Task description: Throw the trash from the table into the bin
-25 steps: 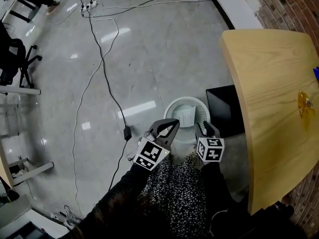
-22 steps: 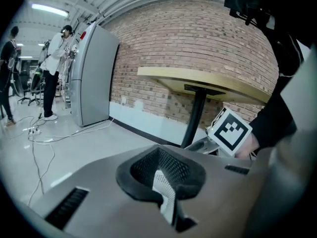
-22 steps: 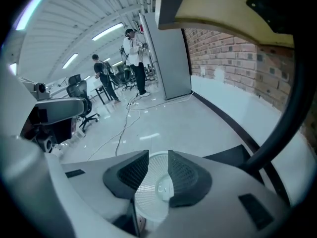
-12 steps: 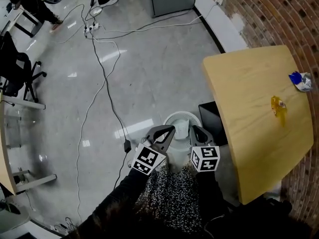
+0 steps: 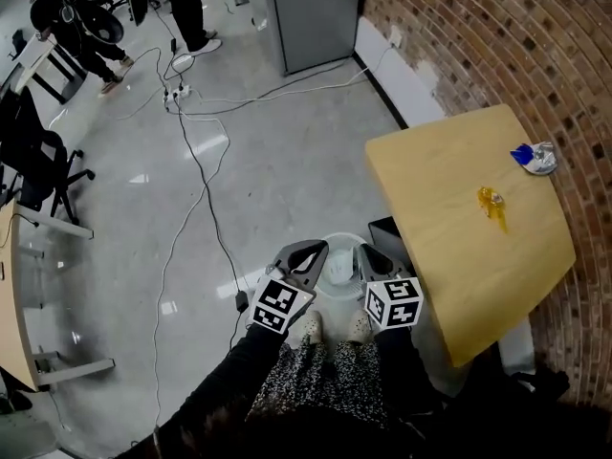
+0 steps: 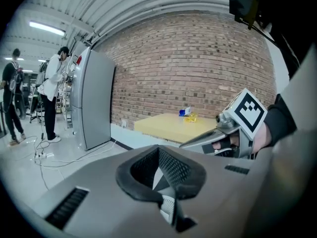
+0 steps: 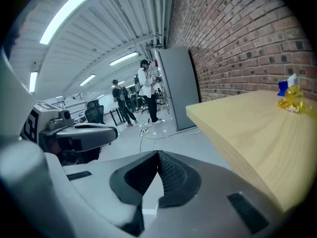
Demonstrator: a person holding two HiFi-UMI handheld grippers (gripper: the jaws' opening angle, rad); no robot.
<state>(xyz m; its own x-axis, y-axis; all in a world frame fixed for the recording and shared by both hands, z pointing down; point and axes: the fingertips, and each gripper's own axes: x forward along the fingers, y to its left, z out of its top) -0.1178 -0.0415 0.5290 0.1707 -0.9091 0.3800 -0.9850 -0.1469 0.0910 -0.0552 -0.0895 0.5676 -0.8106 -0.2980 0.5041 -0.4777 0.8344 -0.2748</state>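
This looks like a robotics lab or workshop set up in an industrial hall. A bare brick wall [image 5: 497,55] runs along the right of the head view, above a polished grey floor [image 5: 287,180]. Loose cables [image 5: 196,142] trail across that floor to a power strip [image 5: 177,92] at the upper left. A tall grey metal cabinet [image 5: 311,12] stands against the wall at the top. Black office chairs [image 5: 38,170] and the edge of a desk [image 5: 10,295] line the left side. In the right gripper view, long strip lights [image 7: 67,14] hang from a ribbed ceiling, and people [image 7: 146,90] stand working at the far end. A plain wooden surface [image 5: 449,228] stands by the brick wall.
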